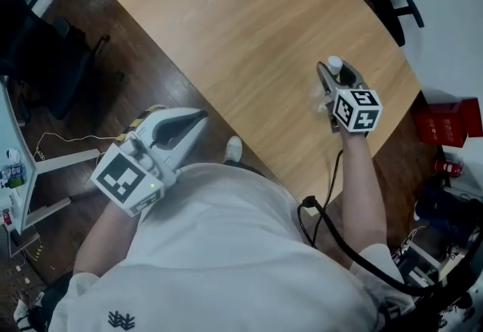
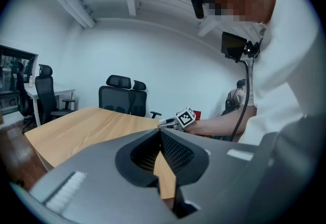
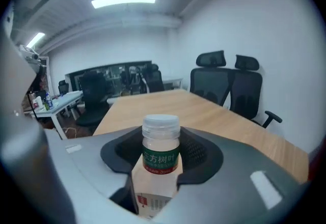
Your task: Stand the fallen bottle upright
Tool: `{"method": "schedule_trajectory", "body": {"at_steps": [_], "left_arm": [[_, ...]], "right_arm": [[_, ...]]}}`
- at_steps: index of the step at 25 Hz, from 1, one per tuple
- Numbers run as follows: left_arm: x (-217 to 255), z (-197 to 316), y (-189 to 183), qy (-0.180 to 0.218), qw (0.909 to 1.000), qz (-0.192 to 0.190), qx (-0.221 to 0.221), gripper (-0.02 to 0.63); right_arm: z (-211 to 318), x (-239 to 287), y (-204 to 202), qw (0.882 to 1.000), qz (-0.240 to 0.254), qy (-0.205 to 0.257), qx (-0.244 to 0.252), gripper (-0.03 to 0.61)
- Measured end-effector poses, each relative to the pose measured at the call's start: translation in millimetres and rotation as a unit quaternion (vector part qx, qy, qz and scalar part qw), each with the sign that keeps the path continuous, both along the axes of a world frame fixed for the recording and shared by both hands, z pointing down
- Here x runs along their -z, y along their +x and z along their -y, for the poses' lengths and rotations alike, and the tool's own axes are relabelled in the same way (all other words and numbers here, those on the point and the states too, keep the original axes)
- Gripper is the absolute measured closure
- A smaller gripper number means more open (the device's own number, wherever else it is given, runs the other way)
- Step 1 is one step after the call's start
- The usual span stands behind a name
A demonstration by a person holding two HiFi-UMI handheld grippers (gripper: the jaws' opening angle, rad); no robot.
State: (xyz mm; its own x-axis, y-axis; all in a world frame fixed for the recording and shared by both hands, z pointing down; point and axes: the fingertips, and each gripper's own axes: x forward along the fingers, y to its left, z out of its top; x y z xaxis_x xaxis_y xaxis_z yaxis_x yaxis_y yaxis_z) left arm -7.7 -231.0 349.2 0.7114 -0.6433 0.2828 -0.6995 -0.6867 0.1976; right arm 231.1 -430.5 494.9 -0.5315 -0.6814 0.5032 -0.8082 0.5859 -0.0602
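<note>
The bottle (image 3: 160, 151) has a white cap and a green band with white letters. The table (image 1: 249, 36) is light brown with wood stripes. The left gripper (image 1: 198, 118) and right gripper (image 1: 330, 74) are grey. Each cube (image 1: 357, 109) has black-and-white squares. The chairs (image 3: 229, 88) are black.

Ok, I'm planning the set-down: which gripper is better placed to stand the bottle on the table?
Right. The right gripper is shut on the bottle, over the table. The left gripper is shut, empty, back by the person's body, off the table.
</note>
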Motion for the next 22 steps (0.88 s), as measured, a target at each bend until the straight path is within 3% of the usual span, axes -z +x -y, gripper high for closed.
{"method": "schedule_trajectory", "body": {"at_steps": [3, 7, 10, 17, 22], "left_arm": [[0, 0, 10, -0.003, 0.9998, -0.003, -0.017, 0.614], [2, -1, 15, -0.009, 0.9994, 0.000, -0.034, 0.614], [4, -2, 17, -0.006, 0.9992, 0.008, -0.040, 0.614], [5, -9, 21, -0.007, 0.9976, 0.014, -0.067, 0.614], [9, -25, 27, 0.004, 0.9944, 0.002, -0.106, 0.614]], "right_arm": [[-9, 21, 5, 0.994, 0.055, 0.094, -0.016, 0.376], [-26, 18, 15, 0.983, 0.088, 0.146, -0.071, 0.376], [-38, 6, 21, 0.979, 0.080, 0.157, -0.100, 0.376], [-50, 2, 20, 0.977, 0.076, 0.167, -0.106, 0.371], [-55, -10, 23, 0.981, 0.057, 0.146, -0.118, 0.275]]}}
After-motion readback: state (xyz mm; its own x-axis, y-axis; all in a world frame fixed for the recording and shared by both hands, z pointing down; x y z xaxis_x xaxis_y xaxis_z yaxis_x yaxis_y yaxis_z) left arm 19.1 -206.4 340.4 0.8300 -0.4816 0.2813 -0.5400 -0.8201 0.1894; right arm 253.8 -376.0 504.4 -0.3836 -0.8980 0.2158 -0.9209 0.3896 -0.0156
